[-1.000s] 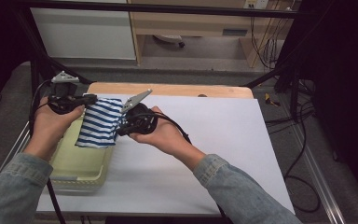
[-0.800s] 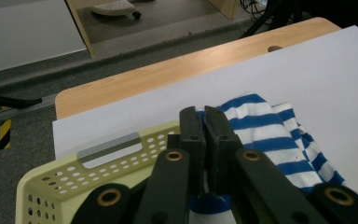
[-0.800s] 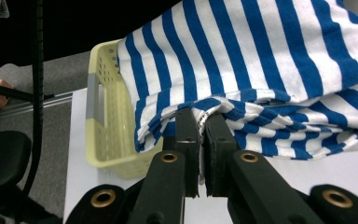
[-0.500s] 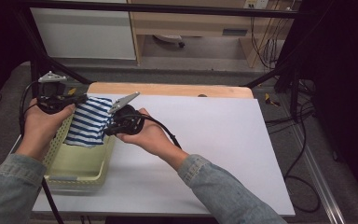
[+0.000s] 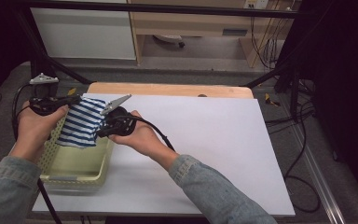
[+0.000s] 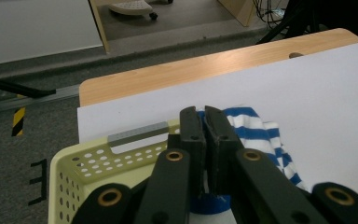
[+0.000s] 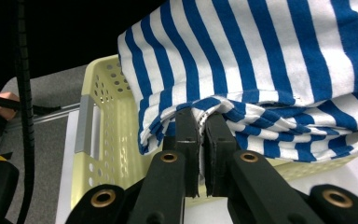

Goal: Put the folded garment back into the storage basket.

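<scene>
A folded blue-and-white striped cloth (image 5: 80, 122) hangs over the pale yellow perforated basket (image 5: 74, 165) at the table's left edge. My left gripper (image 5: 70, 100) pinches its far left edge, jaws shut on the fabric; the left gripper view has the cloth (image 6: 256, 133) bunched beside the closed left gripper (image 6: 204, 122). My right gripper (image 5: 103, 127) holds the cloth's right side. In the right gripper view the right gripper (image 7: 201, 122) is closed on the folded hem of the cloth (image 7: 270, 60), with the basket (image 7: 102, 135) below and behind.
A white sheet (image 5: 205, 140) covers the table, with a wooden strip (image 5: 168, 89) along its far edge. Black cables (image 5: 161, 135) trail from both grippers. Dark frame bars and floor cables stand at the right.
Both grippers have carried the striped cloth leftward, from the table beside the basket to above the basket's far end, and slightly lower.
</scene>
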`<move>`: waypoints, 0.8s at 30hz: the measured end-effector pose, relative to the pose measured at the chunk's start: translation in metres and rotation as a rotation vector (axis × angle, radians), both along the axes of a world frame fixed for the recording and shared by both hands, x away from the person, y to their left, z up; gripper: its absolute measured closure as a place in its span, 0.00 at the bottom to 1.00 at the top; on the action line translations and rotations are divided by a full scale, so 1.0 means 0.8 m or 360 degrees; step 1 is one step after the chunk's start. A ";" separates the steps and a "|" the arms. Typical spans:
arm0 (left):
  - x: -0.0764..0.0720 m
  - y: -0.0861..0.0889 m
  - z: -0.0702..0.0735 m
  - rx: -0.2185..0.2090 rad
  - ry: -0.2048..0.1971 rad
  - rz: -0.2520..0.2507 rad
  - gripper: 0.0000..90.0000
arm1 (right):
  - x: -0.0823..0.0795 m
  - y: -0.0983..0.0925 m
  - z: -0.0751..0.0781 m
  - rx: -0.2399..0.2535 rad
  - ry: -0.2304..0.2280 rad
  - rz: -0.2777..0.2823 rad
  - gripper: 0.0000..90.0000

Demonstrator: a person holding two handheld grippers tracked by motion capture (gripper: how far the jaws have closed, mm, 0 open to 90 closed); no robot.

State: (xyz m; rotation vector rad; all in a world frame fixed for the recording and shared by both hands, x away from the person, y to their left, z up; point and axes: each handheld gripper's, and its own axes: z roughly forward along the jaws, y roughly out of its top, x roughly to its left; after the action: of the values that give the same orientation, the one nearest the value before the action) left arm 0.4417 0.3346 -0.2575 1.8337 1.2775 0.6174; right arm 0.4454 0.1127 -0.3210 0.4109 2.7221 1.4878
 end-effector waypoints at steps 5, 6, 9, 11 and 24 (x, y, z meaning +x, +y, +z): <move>0.003 0.002 -0.003 0.0008 0.0015 0.0009 0.96 | -0.005 0.009 -0.004 0.0019 -0.0001 0.0018 0.96; 0.003 0.002 -0.003 0.0016 0.0015 0.0010 0.96 | -0.006 0.010 -0.005 0.0019 -0.0004 0.0020 0.96; 0.002 0.002 -0.003 0.0028 0.0010 0.0012 0.96 | -0.006 0.014 -0.006 0.0024 -0.0006 0.0019 0.96; 0.002 0.002 -0.003 0.0033 0.0010 0.0013 0.96 | -0.006 0.015 -0.008 0.0021 -0.0005 0.0018 0.96; 0.003 0.007 -0.004 0.0060 0.0019 0.0020 0.96 | -0.007 0.027 -0.017 0.0020 -0.0003 0.0032 0.96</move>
State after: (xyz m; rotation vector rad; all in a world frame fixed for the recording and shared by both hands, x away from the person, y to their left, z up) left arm 0.4439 0.3400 -0.2608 1.8641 1.2945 0.6423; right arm 0.4395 0.1340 -0.3348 0.3831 2.7251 1.5104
